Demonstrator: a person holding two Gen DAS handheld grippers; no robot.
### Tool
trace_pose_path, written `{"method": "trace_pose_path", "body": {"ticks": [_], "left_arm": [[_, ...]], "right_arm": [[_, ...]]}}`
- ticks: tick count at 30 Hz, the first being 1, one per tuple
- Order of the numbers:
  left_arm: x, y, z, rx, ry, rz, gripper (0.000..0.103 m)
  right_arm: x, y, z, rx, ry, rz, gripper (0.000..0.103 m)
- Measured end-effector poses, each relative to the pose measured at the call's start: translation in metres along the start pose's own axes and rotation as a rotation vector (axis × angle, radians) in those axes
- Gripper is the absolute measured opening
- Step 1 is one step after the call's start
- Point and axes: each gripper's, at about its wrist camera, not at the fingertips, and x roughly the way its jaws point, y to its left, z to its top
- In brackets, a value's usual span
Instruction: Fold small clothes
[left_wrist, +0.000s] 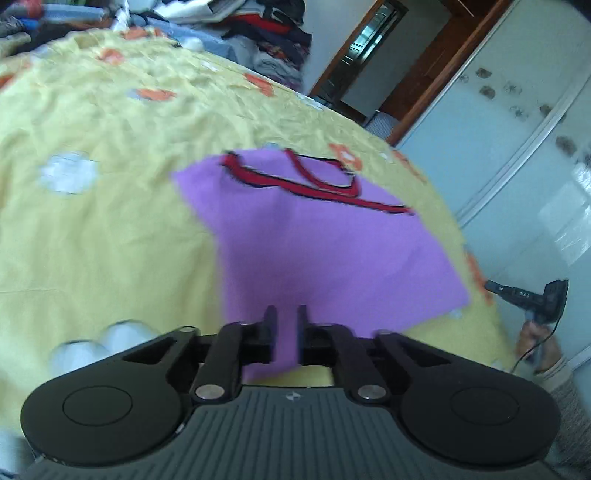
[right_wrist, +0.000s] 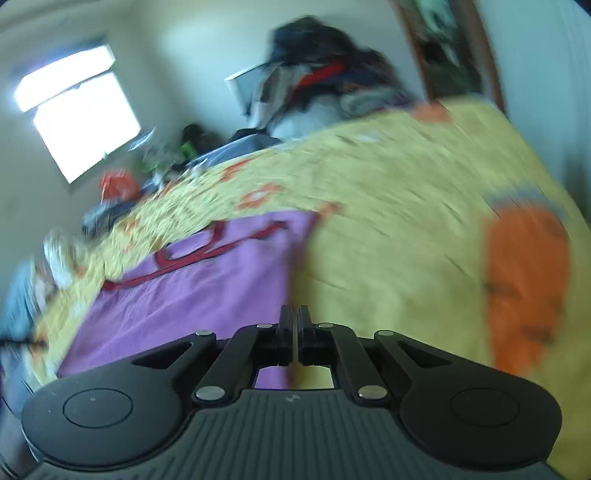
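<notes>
A small purple sleeveless top (left_wrist: 325, 243) with red and black trim lies flat on the yellow flowered bedsheet (left_wrist: 110, 240). My left gripper (left_wrist: 287, 317) hovers over the top's near edge, its fingers a narrow gap apart with purple cloth showing between them and nothing held. In the blurred right wrist view the purple top (right_wrist: 192, 291) lies to the left, its right edge running toward my right gripper (right_wrist: 294, 317), which is shut with nothing in it. The left wrist view shows the right gripper (left_wrist: 496, 287) in a hand, off the bed's right side.
Heaps of mixed clothes (left_wrist: 266, 33) are piled at the far end of the bed. A pale sliding wardrobe (left_wrist: 517, 155) and a wooden door frame (left_wrist: 354, 48) stand to the right. A bright window (right_wrist: 81, 107) is on the far wall.
</notes>
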Motion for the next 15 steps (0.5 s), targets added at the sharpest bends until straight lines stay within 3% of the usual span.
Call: {"method": "trace_pose_path", "body": {"ticks": [2, 4, 6, 8, 10, 12, 14, 15], "left_arm": [[0.036, -0.022, 0.013, 0.016, 0.001, 0.04, 0.041], [0.074, -0.039, 0.021, 0.038, -0.001, 0.14, 0.042], [0.108, -0.048, 0.023, 0.086, -0.007, 0.275, 0.042], [0.122, -0.045, 0.018, 0.127, -0.036, 0.354, 0.042], [0.118, -0.038, 0.013, 0.173, -0.054, 0.438, 0.039], [0.105, -0.025, 0.014, 0.122, -0.054, 0.384, 0.035], [0.094, -0.025, 0.023, 0.092, -0.053, 0.375, 0.033], [0.093, -0.031, 0.031, 0.104, -0.074, 0.389, 0.046]], "right_arm": [[0.034, 0.049, 0.008, -0.115, 0.004, 0.001, 0.004], [0.077, 0.091, 0.01, -0.219, 0.042, 0.012, 0.004], [0.123, 0.121, 0.005, -0.329, 0.095, -0.058, 0.005], [0.152, 0.12, -0.002, -0.38, 0.167, -0.15, 0.002], [0.145, 0.093, -0.008, -0.43, 0.093, -0.286, 0.002], [0.126, 0.057, 0.003, -0.266, 0.106, -0.177, 0.002], [0.114, 0.058, 0.013, -0.26, 0.092, -0.214, 0.006], [0.116, 0.065, 0.02, -0.285, 0.071, -0.231, 0.006]]}}
